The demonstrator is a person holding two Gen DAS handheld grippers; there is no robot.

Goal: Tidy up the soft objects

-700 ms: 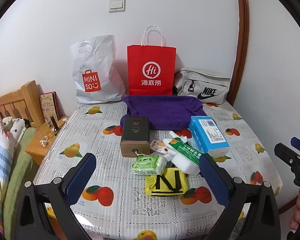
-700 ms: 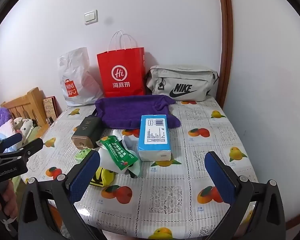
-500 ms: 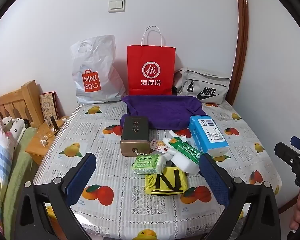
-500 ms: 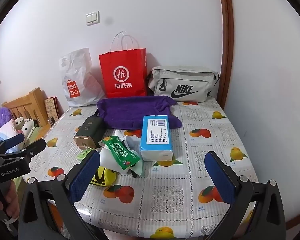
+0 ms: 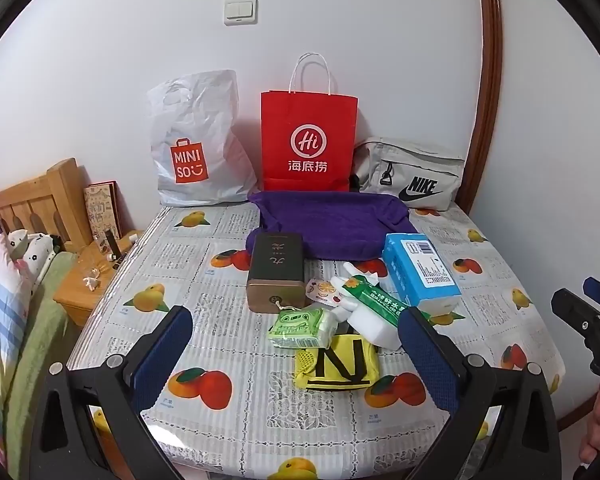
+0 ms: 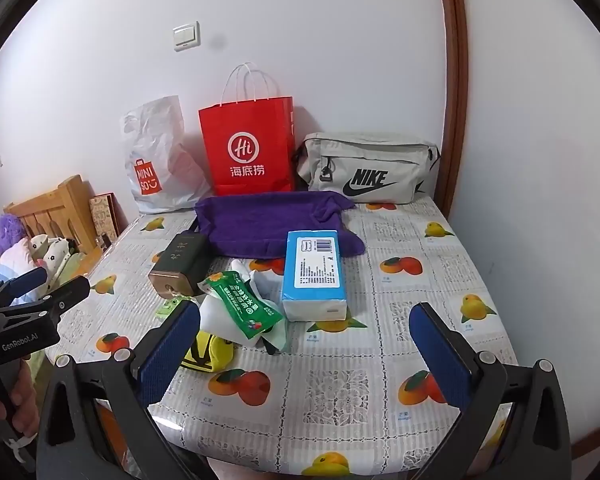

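A purple towel (image 5: 331,222) lies at the back of the table, also in the right wrist view (image 6: 268,222). In front of it lie a blue tissue pack (image 5: 419,276) (image 6: 313,274), a green-labelled white pack (image 5: 373,312) (image 6: 244,308), a small green tissue packet (image 5: 300,328), a yellow pouch (image 5: 337,366) (image 6: 210,350) and a dark box (image 5: 276,272) (image 6: 180,264). My left gripper (image 5: 296,354) is open and empty near the front edge. My right gripper (image 6: 305,350) is open and empty, right of the pile.
A white Miniso bag (image 5: 196,144), a red paper bag (image 5: 307,140) and a grey Nike bag (image 5: 411,178) stand against the back wall. A bed with a wooden headboard (image 5: 32,204) and a nightstand (image 5: 92,276) are on the left. A wall is on the right.
Both grippers have shifted only slightly; the right wrist view has edged a little closer. Nothing on the table has moved.
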